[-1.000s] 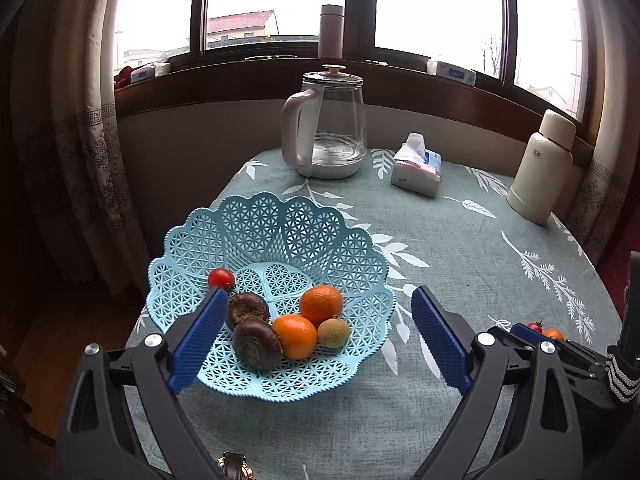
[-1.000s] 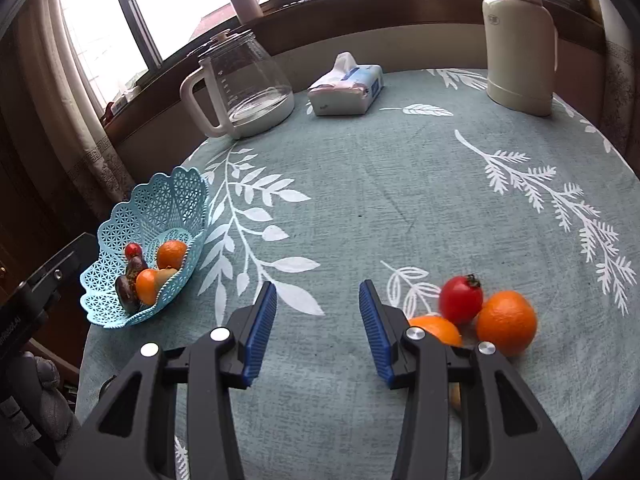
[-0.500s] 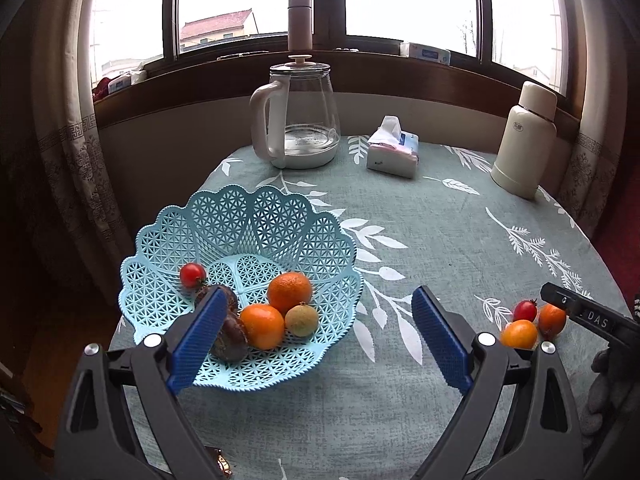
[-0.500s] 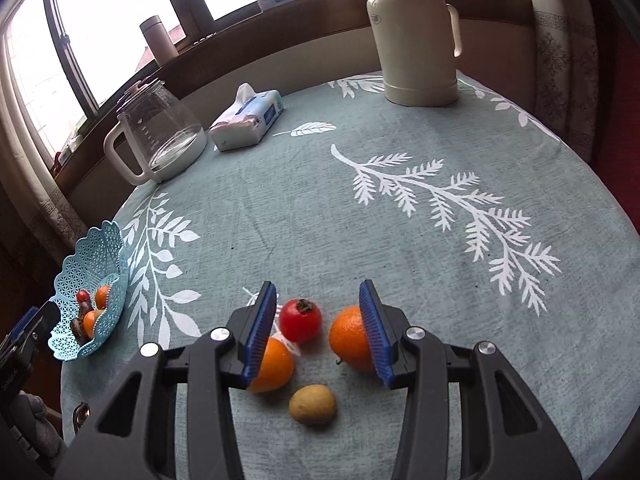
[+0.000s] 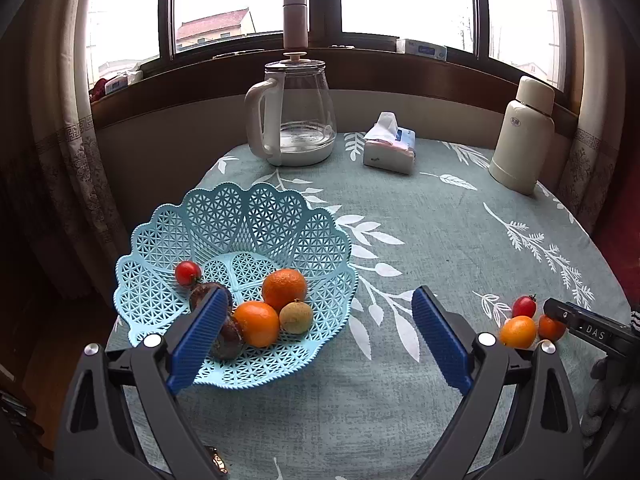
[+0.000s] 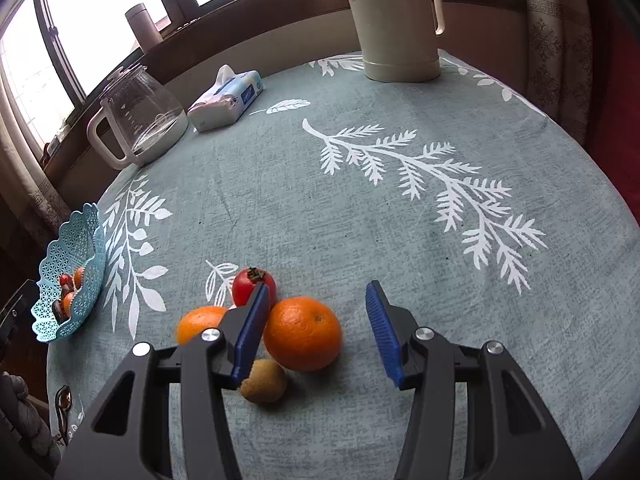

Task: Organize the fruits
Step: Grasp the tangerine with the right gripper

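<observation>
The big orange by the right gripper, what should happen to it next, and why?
Probably ease the right gripper forward and close on the big orange. Its jaws are open, the orange sits between them against the left pad, and it is not yet in the blue basket.

Tablecloth [image 6: 360, 208]: matt woven cloth, leaf print. Basket [image 5: 240, 220]: perforated light-blue plastic, slight sheen. Kettle [image 5: 298, 116]: clear glass, white plastic handle. Thermos [image 6: 394, 20]: smooth cream shell. Right gripper [image 6: 316, 332] pads [image 6: 382, 330]: ribbed blue.

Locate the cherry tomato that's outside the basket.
Right wrist view: the cherry tomato sits on the tablecloth, just beyond the two oranges, behind the right gripper's left jaw.
</observation>
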The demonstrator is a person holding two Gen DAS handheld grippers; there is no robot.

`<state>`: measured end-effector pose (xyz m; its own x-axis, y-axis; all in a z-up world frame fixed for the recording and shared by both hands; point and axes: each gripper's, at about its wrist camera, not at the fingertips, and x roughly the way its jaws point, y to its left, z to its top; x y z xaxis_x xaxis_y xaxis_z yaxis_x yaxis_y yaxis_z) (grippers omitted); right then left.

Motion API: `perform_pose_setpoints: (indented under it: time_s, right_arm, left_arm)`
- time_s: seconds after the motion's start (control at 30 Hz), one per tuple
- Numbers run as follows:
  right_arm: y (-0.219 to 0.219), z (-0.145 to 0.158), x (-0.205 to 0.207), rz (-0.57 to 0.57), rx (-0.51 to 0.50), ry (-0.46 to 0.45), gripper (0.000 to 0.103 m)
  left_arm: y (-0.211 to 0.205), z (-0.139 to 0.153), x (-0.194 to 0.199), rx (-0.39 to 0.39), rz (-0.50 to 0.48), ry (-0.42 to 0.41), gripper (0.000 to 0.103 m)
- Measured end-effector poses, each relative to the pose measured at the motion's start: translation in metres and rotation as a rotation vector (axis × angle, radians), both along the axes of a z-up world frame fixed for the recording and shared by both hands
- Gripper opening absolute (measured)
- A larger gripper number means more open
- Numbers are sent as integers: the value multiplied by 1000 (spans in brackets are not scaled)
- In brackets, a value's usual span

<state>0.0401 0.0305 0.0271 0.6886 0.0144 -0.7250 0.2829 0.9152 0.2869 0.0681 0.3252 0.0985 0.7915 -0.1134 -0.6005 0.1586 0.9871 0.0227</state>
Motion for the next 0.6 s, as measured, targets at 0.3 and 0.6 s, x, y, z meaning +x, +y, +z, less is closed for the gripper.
perform_pose_setpoints:
  time_s: [0.3, 0.6]
  right_arm:
    - [15, -10, 5, 59, -38, 41, 52]
    - [13, -7, 2, 92, -17, 23, 39]
  left_arm:
    - [-7, -4, 0, 13, -20, 9, 95]
    - [-13, -13, 3, -5, -43, 47, 95]
